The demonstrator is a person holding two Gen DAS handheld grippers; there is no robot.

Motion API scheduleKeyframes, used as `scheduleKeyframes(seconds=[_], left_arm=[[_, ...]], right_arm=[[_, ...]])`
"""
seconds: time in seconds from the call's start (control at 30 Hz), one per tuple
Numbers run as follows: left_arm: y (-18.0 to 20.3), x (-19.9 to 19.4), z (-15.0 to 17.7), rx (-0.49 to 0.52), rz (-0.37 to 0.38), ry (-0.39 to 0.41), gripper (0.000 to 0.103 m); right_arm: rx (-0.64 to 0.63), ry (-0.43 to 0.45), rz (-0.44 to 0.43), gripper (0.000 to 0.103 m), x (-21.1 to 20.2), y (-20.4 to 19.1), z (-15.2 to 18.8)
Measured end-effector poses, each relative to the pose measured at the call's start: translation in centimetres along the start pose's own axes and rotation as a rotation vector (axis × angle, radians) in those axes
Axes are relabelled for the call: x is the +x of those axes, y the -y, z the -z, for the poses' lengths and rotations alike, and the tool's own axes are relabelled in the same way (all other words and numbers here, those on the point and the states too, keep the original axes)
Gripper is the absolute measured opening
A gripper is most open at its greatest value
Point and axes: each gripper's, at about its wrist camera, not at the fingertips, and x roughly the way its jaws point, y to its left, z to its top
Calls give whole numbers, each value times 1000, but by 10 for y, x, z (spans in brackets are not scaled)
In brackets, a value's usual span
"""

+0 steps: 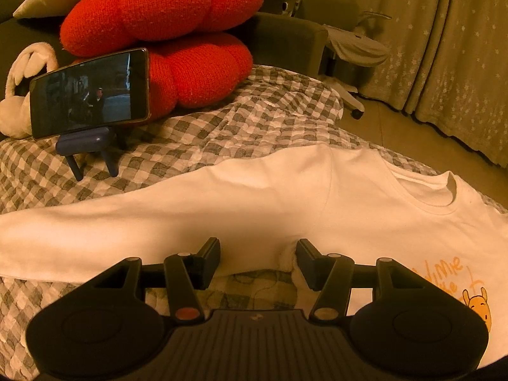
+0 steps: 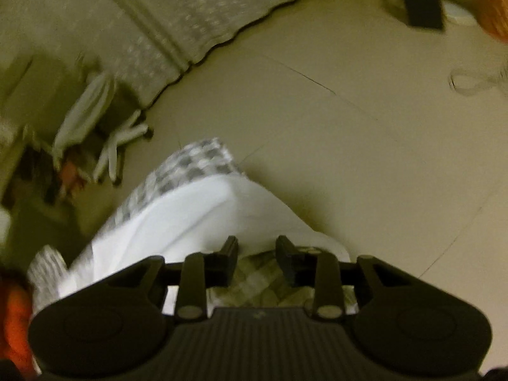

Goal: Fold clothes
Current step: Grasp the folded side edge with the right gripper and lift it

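Lying flat on the checked quilt (image 1: 197, 133), the white sweatshirt (image 1: 285, 197) spreads just ahead of the left gripper (image 1: 257, 255), released; the right gripper (image 2: 256, 254) gapes too, over its edge.

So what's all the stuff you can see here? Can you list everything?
shirt: one, white with an orange cartoon print, spread flat on the bed
bedcover: one, grey and white checks, under the shirt
cushion: one, red, lumpy, behind the phone
phone: one, dark, screen lit, propped on a stand
stand: one, blue, on the bedcover
plush toy: one, cream, left of the phone
office chair: one, pale, on the floor
curtains: pale, starry, past the bed
left gripper: black, open, at the sleeve's edge
right gripper: black, open, at the shirt's edge
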Motion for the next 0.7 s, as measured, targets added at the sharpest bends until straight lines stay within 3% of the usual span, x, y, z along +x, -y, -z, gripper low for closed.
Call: scheduleKeyframes(seconds=[0.3,0.47,0.7], left_arm=[[0,-13,-5,11,-17,61,54],[2,-12,-3,30,-18,53,54],[5,-10,-1,26,-13,41,54]], right_arm=[[185,-15,-160,44,3,24,-5],[243,-59,-204,51,14,32,-6],[444,-72,-211,54,26,67,-1]])
